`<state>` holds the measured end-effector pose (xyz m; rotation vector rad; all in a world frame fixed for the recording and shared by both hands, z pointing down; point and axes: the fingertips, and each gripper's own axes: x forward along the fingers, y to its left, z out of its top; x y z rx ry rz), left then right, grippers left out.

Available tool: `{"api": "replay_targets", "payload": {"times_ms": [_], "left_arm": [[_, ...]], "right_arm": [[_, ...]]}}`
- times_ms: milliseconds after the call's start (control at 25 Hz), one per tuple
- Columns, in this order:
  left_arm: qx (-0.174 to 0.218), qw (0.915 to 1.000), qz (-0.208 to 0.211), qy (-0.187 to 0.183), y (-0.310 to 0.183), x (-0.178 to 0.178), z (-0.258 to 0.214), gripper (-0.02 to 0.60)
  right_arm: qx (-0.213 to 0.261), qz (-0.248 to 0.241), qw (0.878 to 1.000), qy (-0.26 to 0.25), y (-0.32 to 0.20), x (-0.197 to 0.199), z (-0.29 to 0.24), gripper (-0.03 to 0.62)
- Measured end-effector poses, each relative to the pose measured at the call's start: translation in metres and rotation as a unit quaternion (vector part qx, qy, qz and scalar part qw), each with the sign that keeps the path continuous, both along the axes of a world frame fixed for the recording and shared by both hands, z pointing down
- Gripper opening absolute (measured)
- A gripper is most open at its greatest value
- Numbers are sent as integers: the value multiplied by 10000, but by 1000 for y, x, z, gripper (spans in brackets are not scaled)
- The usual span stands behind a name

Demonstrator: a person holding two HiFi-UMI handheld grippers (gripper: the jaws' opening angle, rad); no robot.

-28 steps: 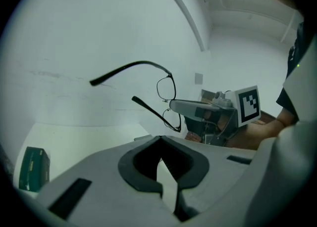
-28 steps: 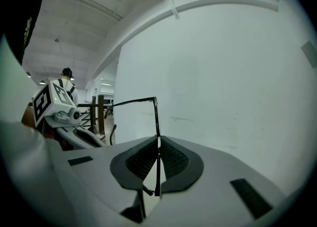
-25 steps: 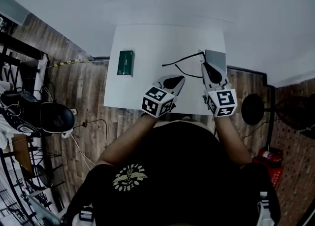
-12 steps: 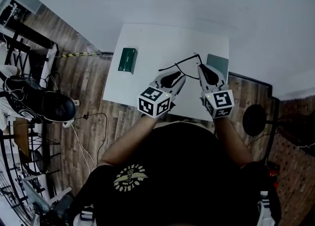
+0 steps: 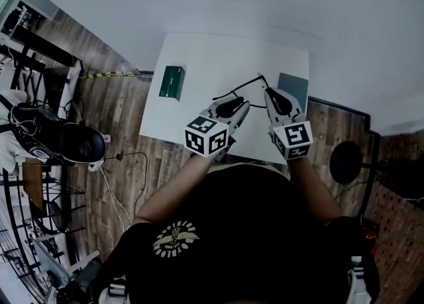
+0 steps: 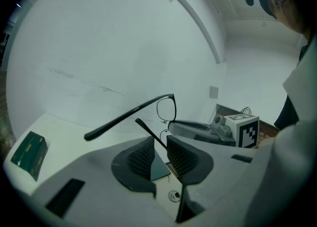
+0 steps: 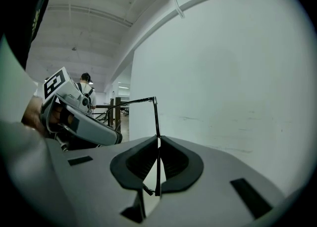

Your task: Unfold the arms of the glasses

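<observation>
— So, what have the jaws got?

— The right gripper (image 7: 158,138) is clenched on the front of the glasses (image 6: 167,108). From its own view the frame is a thin dark line pinched at the jaw tips. The left gripper (image 6: 159,138) has its jaws a little apart. One thin arm (image 6: 150,132) of the glasses runs down between them, close against the pad at 3 o'clock. I wouldn't call that a squeeze.

— And the other side?

— The long arm (image 6: 129,117) reaches from its hinge out toward 9 o'clock and looks swung open. I'd judge they're on the second arm now.

— What does the next move ask for?

— The right should hold the front steady while the left sweeps that arm outward about its hinge. It needs to be gentle. The frame is slim, black and wiry, and I'd expect it to flex or slip.

— Where is it all?

— The glasses are held up off the white counter (image 5: 199,57), between the two grippers. A green box (image 5: 171,83) lies at their 9 o'clock, and a grey box (image 5: 296,86) at 3 o'clock.
</observation>
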<state>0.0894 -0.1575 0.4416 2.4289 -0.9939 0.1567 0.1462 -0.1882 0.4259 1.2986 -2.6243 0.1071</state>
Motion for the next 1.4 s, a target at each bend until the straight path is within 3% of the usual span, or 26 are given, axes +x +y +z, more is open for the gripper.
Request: {"api": "replay_targets", "payload": {"times_ms": [320,760,880,1160,1400], "left_arm": [[-295,9992,247,-96,8,-10,20,81],[-508,9940,933,-250,23,-40,33,64],[-311,9925,1128,-342,25,-54,20,64],[834,9825,1390,-914,19,-86,-25,43],[670,9834,1296,-1078,-2,-123,-10,8]], "right_arm": [[-112,322,9993,-153,-3,0,3,18],[-86,962,9947,-356,-7,-16,-8,18],[-52,1057,9940,-270,-8,-31,-6,18],[-4,1199,9927,-90,-13,-72,1,18],[112,1307,9913,-144,-13,-101,-5,18]]}}
